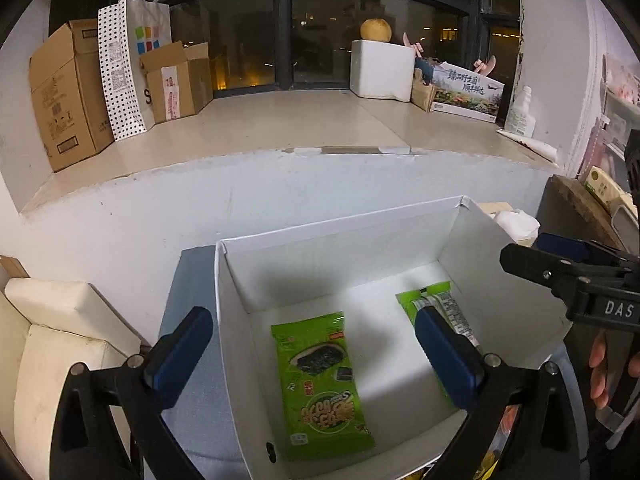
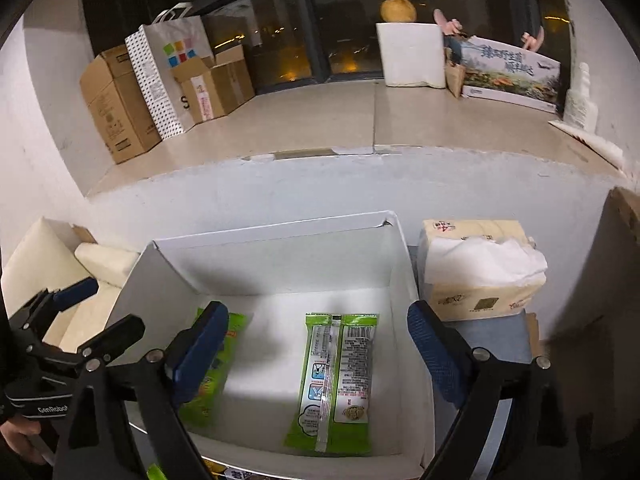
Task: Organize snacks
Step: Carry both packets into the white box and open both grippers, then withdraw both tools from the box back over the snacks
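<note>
Glossy green plastic film on both snack packets [image 1: 322,384] [image 2: 336,380], with a clear shiny seam down the back of the one lying face down. Smooth matt white card for the box [image 2: 256,252]; matt black plastic with blue textured pads [image 2: 434,354] on the gripper fingers. Soft crinkled paper in the tissue pack [image 2: 480,272], plain brown corrugated card in the cartons [image 1: 68,92], polished pale stone on the sill [image 1: 280,120].

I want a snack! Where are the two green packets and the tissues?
front-up green packet [image 1: 320,384], left wrist view, middle of its printed front.
back-up green packet [image 2: 338,376], right wrist view, its label side.
tissue pack [image 2: 480,272], right wrist view, white tissue on top.
</note>
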`<state>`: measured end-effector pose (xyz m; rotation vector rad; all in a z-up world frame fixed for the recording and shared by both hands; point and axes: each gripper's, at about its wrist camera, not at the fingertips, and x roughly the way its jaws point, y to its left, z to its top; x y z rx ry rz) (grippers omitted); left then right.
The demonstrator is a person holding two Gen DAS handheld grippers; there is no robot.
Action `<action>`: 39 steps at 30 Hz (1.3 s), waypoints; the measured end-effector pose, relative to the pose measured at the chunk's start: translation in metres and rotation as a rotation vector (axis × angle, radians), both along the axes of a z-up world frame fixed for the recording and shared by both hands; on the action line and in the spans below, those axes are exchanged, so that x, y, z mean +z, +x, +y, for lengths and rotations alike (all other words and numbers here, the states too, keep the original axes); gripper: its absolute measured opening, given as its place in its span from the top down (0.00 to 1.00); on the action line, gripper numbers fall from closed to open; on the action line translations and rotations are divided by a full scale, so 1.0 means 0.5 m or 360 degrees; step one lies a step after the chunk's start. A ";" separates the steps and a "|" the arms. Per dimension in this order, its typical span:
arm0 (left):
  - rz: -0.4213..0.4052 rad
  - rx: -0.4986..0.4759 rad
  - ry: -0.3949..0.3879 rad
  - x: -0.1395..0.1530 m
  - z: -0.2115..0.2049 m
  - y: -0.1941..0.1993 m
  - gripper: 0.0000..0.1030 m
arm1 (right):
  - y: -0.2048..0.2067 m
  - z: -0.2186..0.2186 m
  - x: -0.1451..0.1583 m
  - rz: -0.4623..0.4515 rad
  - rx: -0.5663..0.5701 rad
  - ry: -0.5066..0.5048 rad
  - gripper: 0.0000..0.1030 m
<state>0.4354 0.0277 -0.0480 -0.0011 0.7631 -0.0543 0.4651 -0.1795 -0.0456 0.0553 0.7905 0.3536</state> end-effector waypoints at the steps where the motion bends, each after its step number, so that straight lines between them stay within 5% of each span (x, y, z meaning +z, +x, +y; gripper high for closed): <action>1: 0.0006 0.0003 0.0000 0.000 0.000 -0.002 0.00 | -0.003 0.000 0.001 -0.0005 -0.0003 -0.0005 0.08; 7: -0.0057 -0.0029 0.0068 0.025 -0.016 -0.073 0.00 | -0.072 -0.003 0.033 -0.0061 -0.0009 -0.0027 0.08; 15: -0.0159 -0.0083 0.0073 0.046 -0.039 -0.294 0.00 | -0.319 -0.049 0.066 -0.0194 0.0019 0.0075 0.00; 26: -0.0150 -0.0054 -0.0101 0.021 -0.030 -0.572 0.00 | -0.563 -0.104 -0.026 -0.0133 -0.0117 -0.0020 0.00; 39: -0.0080 -0.0035 -0.0093 -0.030 -0.015 -0.637 0.00 | -0.549 -0.132 -0.190 0.0169 -0.0285 -0.0203 0.00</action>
